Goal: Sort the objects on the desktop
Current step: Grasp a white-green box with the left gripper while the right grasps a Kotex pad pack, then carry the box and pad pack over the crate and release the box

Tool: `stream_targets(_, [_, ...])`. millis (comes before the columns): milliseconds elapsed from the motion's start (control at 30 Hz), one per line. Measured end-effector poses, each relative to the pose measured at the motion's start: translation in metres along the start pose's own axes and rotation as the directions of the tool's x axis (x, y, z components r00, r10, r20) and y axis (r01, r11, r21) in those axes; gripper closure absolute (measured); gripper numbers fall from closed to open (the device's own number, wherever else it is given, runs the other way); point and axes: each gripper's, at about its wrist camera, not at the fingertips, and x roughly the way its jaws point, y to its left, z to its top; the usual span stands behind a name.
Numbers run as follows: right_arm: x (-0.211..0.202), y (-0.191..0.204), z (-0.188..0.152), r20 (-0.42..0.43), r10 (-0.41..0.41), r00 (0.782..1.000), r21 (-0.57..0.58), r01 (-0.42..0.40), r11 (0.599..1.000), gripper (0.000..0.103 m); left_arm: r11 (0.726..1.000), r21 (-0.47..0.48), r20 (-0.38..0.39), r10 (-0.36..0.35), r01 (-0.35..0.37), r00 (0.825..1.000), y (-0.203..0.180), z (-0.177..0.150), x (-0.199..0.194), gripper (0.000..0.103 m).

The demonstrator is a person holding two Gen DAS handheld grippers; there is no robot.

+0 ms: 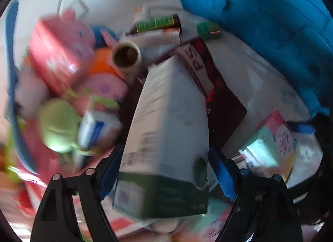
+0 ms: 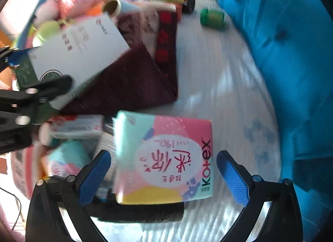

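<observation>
- Gripping a tall white-and-green carton [image 1: 166, 129], the left gripper [image 1: 166, 171] has its blue pads pressed on the carton's two long sides near the green end; jaws closed only as far as the carton's width allows. Judged a side-on hold so the long box can be carried without pivoting.
- From the right wrist view the same carton [image 2: 77, 54] sits up and to the left of the right gripper, tilted, clear of the maroon cloth [image 2: 129, 83] below it. Appears lifted, though blur makes the clearance uncertain.
- Right gripper [image 2: 164, 173] is spread wide and holds nothing. The pastel Kotex pack [image 2: 164, 156] lies between its fingers; neither pad touches it. Judged an approach stance: jaws straddle the pack's short width ahead of a pinch.
- The pack rests partly on a dark roll [image 2: 141, 210] near the jaw base, so it may tip when squeezed.
- Ahead of the left gripper, far end: cardboard tube [image 1: 126, 55], green-labelled bottle [image 1: 158, 23], small green jar [image 1: 208, 30], still loose on the white surface [image 1: 249, 79].
- Left of the left gripper: pink plush [image 1: 60, 48] and green plush [image 1: 58, 125], heaped together.
- Blue bin [image 2: 281, 44] stands right of both grippers; likely a sorting destination.
</observation>
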Motion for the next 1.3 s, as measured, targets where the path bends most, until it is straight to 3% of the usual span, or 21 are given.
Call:
stream_targets(67, [0.005,0.0,-0.003,-0.009,0.007,1.0,-0.005,-0.007,1.0,0.008,0.996,-0.048,0.037,-0.068,0.07,0.997,0.007,-0.008,-0.004,0.05])
stream_targets(100, [0.003,0.0,-0.004,-0.004,0.036,0.999,0.001,-0.036,0.999,0.023,0.989,-0.084,0.042,-0.116,0.119,0.992,0.013,-0.013,-0.005,0.056])
stream_targets(133, [0.0,0.001,-0.004,0.002,0.022,1.0,-0.005,-0.022,1.0,0.024,0.982,-0.114,0.051,-0.148,0.153,0.988,0.019,-0.019,-0.008,0.069])
stream_targets(200, [-0.006,0.008,-0.003,0.024,-0.042,0.999,-0.048,0.043,0.998,0.025,0.973,-0.152,0.082,-0.16,0.171,0.984,0.027,-0.03,-0.016,0.069])
stream_targets(300, [-0.023,0.016,-0.003,0.069,-0.022,0.997,-0.058,0.026,0.998,0.026,0.963,-0.176,0.158,-0.176,0.203,0.972,0.034,-0.046,-0.042,0.07])
stream_targets(467, [-0.076,0.04,-0.007,0.195,-0.003,0.981,-0.112,0.026,0.993,0.025,0.966,-0.204,0.302,-0.091,0.157,0.949,0.045,-0.074,-0.103,0.07])
stream_targets(567, [-0.117,0.048,-0.015,0.291,0.015,0.956,-0.145,0.029,0.989,0.025,0.96,-0.254,0.358,-0.02,0.118,0.934,0.054,-0.092,-0.132,0.07])
stream_targets(600, [-0.119,0.048,0.0,0.317,0.02,0.948,-0.156,0.031,0.987,0.025,0.957,-0.266,0.369,-0.01,0.116,0.929,0.056,-0.096,-0.138,0.07])
stream_targets(767, [-0.173,0.073,-0.01,0.454,0.036,0.89,-0.214,0.069,0.974,0.025,0.943,-0.318,0.428,0.048,0.1,0.903,0.054,-0.115,-0.168,0.07])
stream_targets(1000, [-0.226,0.067,-0.032,0.599,0.037,0.8,-0.203,0.107,0.973,0.025,0.948,-0.305,0.511,0.078,0.096,0.856,0.026,-0.132,-0.211,0.07])
stream_targets(1300, [-0.315,0.015,-0.066,0.767,-0.034,0.641,-0.088,0.158,0.984,0.025,0.971,-0.199,0.626,0.025,0.129,0.779,-0.03,-0.089,-0.257,0.07])
